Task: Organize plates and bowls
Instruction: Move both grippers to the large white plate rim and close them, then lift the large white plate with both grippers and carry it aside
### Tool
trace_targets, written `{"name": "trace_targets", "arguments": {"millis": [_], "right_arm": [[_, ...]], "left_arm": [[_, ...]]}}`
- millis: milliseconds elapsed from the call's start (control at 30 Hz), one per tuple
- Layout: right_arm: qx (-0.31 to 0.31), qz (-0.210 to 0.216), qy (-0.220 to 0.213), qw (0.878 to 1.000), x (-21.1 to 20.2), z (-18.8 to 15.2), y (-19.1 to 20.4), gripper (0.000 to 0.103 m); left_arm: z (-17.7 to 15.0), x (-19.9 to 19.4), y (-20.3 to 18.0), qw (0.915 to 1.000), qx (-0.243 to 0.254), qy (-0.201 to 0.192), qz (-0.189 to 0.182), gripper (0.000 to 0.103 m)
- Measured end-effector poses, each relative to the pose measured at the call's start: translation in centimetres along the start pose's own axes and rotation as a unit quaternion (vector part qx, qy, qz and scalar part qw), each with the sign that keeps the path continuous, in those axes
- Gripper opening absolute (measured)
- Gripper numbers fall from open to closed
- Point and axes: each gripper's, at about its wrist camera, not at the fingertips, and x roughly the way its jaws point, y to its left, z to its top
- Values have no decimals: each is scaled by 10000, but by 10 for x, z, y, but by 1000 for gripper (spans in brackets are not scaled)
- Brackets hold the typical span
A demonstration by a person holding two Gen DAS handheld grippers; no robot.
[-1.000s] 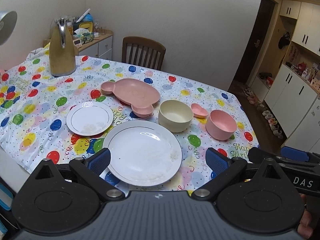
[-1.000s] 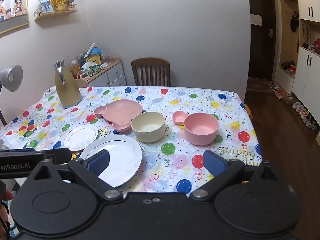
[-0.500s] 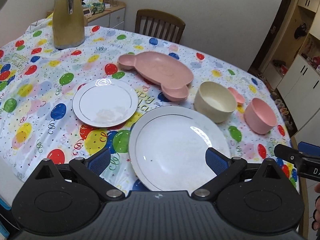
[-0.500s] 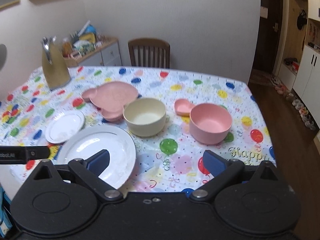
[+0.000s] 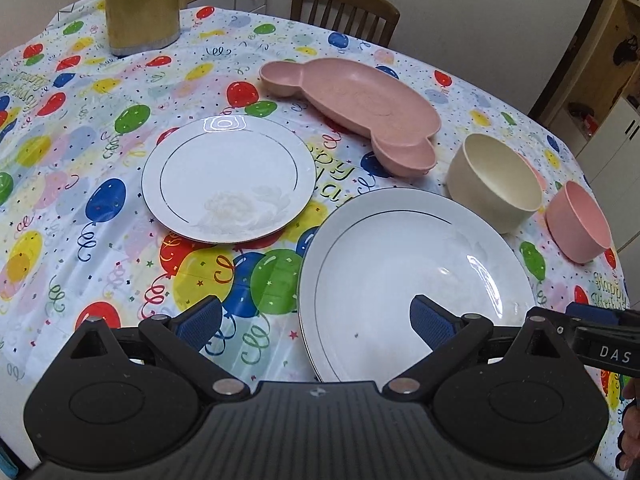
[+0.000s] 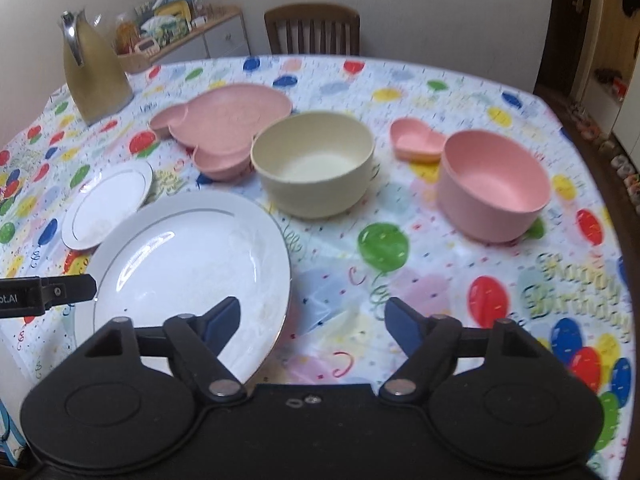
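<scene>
On the balloon tablecloth lie a large white plate (image 5: 416, 276) (image 6: 188, 264), a small white plate (image 5: 228, 178) (image 6: 106, 204), a pink bear-shaped divided plate (image 5: 360, 96) (image 6: 228, 120), a cream bowl (image 5: 496, 182) (image 6: 314, 168), a pink bowl (image 5: 578, 226) (image 6: 494, 184) and a small pink heart dish (image 6: 416, 142). My left gripper (image 5: 316, 318) is open and empty, above the large plate's near left edge. My right gripper (image 6: 312, 322) is open and empty, over the cloth beside that plate's right rim.
A tall gold thermos jug (image 5: 140, 4) (image 6: 94, 72) stands at the far left of the table. A wooden chair (image 5: 344, 16) is behind the far edge. A sideboard with clutter (image 6: 176, 28) stands by the wall. The table's right edge drops to the floor.
Both grippers have moved forward and lower toward the table. The dishes look larger and nearer. No dish has moved.
</scene>
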Motion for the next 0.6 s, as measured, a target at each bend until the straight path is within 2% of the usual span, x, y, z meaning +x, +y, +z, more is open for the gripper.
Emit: {"name": "trace_targets", "arguments": {"millis": [133,200,267,367,600], "right_arm": [[120,42,173,9998,14,4,1,62],[153,79,239,9996,18,6,2,53],[169,143,291,9993,22,8,4,49],[199,280,377,9987,25,10,4,42],[490,471,564,9961,32,12,-1,12]], "left_arm": [[6,13,6,9999,-104,116,-8,88],[8,19,8,9997,-156,183,-55,79],[9,24,10,9994,-201,271,-117,69],[9,27,12,9989,-265,331,-196,61],[11,33,13,9979,-314,473,-327,33]]}}
